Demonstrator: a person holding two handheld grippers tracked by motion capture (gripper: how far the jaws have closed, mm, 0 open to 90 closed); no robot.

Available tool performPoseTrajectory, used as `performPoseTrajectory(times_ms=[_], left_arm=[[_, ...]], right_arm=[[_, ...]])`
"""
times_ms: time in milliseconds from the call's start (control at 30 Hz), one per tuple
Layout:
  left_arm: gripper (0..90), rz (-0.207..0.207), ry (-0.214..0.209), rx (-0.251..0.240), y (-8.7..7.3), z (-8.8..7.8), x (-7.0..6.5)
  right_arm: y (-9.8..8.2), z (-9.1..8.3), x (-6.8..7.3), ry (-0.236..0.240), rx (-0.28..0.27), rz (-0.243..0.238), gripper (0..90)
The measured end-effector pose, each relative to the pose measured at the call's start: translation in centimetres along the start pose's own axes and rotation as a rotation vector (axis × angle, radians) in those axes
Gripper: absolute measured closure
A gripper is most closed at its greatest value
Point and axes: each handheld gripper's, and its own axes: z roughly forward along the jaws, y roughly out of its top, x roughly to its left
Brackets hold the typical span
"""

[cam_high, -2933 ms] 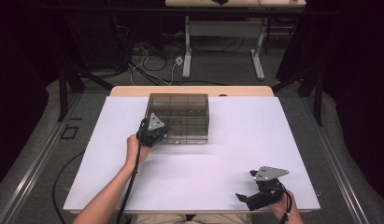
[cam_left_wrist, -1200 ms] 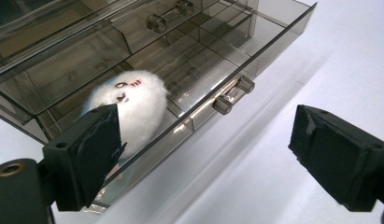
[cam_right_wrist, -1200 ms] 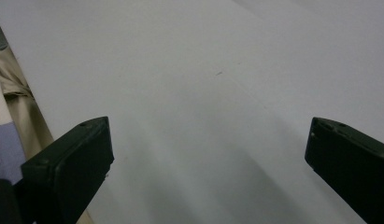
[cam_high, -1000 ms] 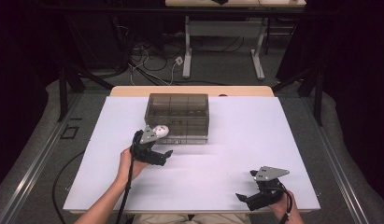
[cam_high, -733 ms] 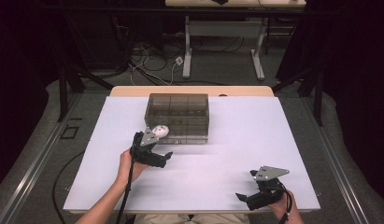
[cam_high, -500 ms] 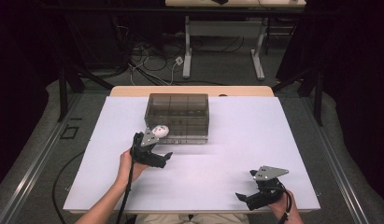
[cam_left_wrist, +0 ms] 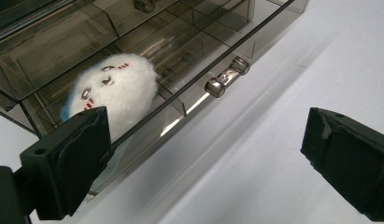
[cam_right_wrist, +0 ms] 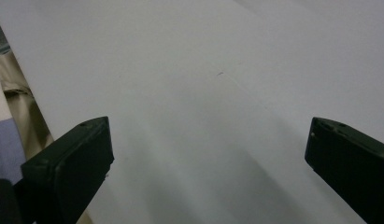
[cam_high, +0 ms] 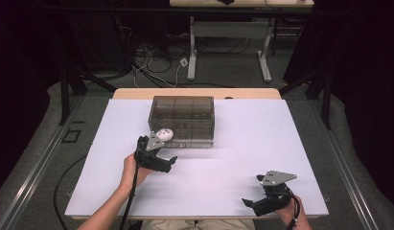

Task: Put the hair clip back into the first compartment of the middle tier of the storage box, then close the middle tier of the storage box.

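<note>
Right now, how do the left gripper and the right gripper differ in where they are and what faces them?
The left gripper is beside the smoky clear drawer box, while the right gripper sits near the table's front right corner, far from it. The left gripper view looks at a white plush toy in the pulled-out drawer; the right gripper view looks at bare white tabletop. Both have jaws open, holding nothing.
</note>
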Motion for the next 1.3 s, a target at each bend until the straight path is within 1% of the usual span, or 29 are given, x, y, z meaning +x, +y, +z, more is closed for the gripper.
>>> performPoseTrajectory(times_ms=[67, 133, 300, 333, 467, 500, 533, 567, 600, 633, 700, 733, 767, 800, 867, 900, 933, 967, 1000, 1033, 1067, 1100, 1167, 1267, 1300], left_arm=[[0.9, -0.007, -0.005, -0.008, 0.0, 0.0, 0.1], [0.4, -0.011, -0.008, -0.002, -0.1, 0.1, 0.1], [1.1, -0.001, 0.001, -0.001, 0.0, 0.0, -0.2], [1.8, 0.009, 0.006, -0.002, 0.1, -0.1, -0.2], [12.8, 0.035, 0.010, -0.018, 0.2, -0.3, -0.6], [16.7, 0.031, 0.008, -0.018, 0.2, -0.3, -0.7], [17.3, 0.037, 0.019, -0.022, 0.3, -0.3, -0.8], [18.9, 0.042, 0.015, -0.019, 0.3, -0.3, -0.9], [25.0, 0.045, 0.012, -0.022, 0.3, -0.4, -0.9], [29.0, 0.051, 0.016, -0.025, 0.2, -0.4, -0.9], [34.8, 0.056, 0.012, -0.031, 0.2, -0.5, -0.9], [40.5, 0.058, 0.014, -0.031, 0.2, -0.5, -0.9], [44.1, 0.056, 0.020, -0.030, 0.2, -0.5, -0.9], [48.2, 0.055, 0.017, -0.031, 0.2, -0.6, -0.9], [58.9, 0.054, 0.019, -0.031, 0.0, -0.5, -0.8], [63.6, 0.054, 0.012, -0.035, 0.0, -0.5, -0.7], [69.3, 0.053, 0.010, -0.027, -0.1, -0.4, -0.7], [73.3, 0.047, 0.014, -0.028, -0.2, -0.3, -0.7], [77.7, 0.043, 0.008, -0.017, -0.3, -0.2, -0.6], [80.9, 0.042, 0.007, -0.019, -0.3, -0.1, -0.4], [85.1, 0.030, 0.001, -0.021, -0.4, 0.1, -0.3], [87.5, 0.015, 0.001, -0.026, -0.5, 0.2, -0.2], [90.0, -0.001, 0.003, -0.027, -0.6, 0.5, 0.0], [90.0, -0.015, -0.002, -0.020, -0.7, 1.1, 0.3], [90.0, -0.017, -0.003, -0.023, -0.8, 1.2, 0.3]], right_arm=[[0.0, 0.0, 0.0, -0.002, 0.001, 0.002, 0.6], [0.0, 0.0, 0.0, 0.000, 0.000, 0.001, 0.6], [0.0, 0.0, 0.0, 0.000, -0.001, -0.001, 0.6], [0.0, 0.0, 0.0, 0.000, -0.001, 0.001, 0.6], [0.0, 0.0, 0.0, -0.001, 0.002, 0.002, 0.6], [0.0, 0.1, 0.0, -0.003, -0.001, 0.001, 0.6], [0.0, 0.0, 0.0, -0.001, 0.002, 0.002, 0.6], [0.0, 0.0, 0.0, -0.001, 0.001, 0.003, 0.6], [0.0, 0.0, 0.0, 0.001, 0.000, 0.000, 0.6], [0.0, 0.0, 0.0, 0.001, -0.001, 0.001, 0.6], [0.0, 0.0, 0.0, 0.002, -0.001, 0.000, 0.6], [0.0, 0.0, 0.0, 0.000, 0.000, 0.001, 0.6], [0.0, 0.0, 0.0, -0.001, 0.002, 0.003, 0.6], [0.0, 0.1, 0.0, -0.003, 0.000, 0.004, 0.6], [0.0, 0.1, 0.0, 0.000, 0.002, 0.002, 0.6], [0.0, 0.0, 0.0, 0.002, 0.008, 0.003, 0.6], [0.0, 0.0, 0.0, 0.002, 0.008, 0.003, 0.6], [0.0, 0.0, 0.0, 0.003, 0.008, 0.004, 0.6], [0.0, 0.1, 0.0, 0.003, 0.009, 0.003, 0.6], [0.0, 0.1, 0.0, 0.005, 0.009, 0.000, 0.6], [0.0, 0.1, 0.0, 0.006, 0.011, 0.005, 0.6], [0.0, 0.1, 0.1, 0.003, 0.006, 0.011, 0.6], [0.0, 0.1, 0.1, 0.002, 0.005, 0.009, 0.6], [0.0, 0.1, 0.0, 0.004, 0.005, 0.001, 0.6], [0.0, 0.1, 0.2, 0.001, 0.005, 0.014, 0.6]])
